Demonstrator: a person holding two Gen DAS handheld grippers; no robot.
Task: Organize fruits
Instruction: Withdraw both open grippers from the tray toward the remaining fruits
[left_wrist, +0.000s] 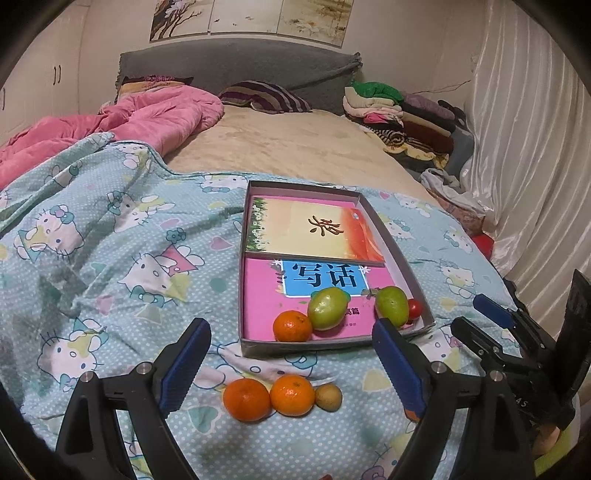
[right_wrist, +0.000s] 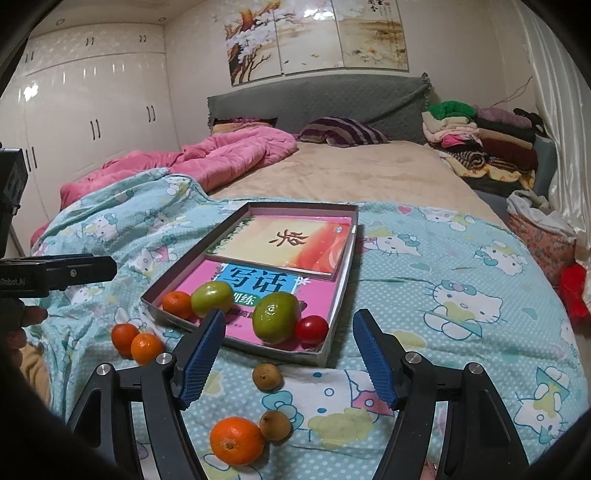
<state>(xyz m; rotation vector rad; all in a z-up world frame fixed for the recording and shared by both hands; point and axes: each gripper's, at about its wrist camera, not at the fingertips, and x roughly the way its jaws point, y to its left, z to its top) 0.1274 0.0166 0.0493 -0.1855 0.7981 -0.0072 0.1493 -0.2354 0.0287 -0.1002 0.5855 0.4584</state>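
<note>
Our left claw (left_wrist: 291, 363) is hanging spread and empty over the bedspread (left_wrist: 110, 236), just above two tangerines (left_wrist: 269, 398) lying side by side with a small brown fruit (left_wrist: 328, 397) touching the right one. Our right claw (right_wrist: 288, 354) is also gaping with nothing between its pads, hovering at the near edge of the box (right_wrist: 332, 334). We are sorting the fruit into that shallow box, which is sitting in the middle of the bed on the cartoon-cat cover, with two books (right_wrist: 291, 245) lying flat inside. By our reckoning we are roughly halfway: four pieces are already resting in the near end of the box, namely one tangerine (right_wrist: 177, 303) at the left, two green fruits (right_wrist: 276, 316) in the middle, and a red tomato (right_wrist: 312, 329) in the near right corner. Still lying loose on the cover are the left pair of tangerines, a third tangerine (right_wrist: 236, 439) nearest us, and two brown fruits (right_wrist: 266, 376), one just before the box and one touching that near tangerine. Five pieces are waiting, all within easy reach of one claw or the other.
</note>
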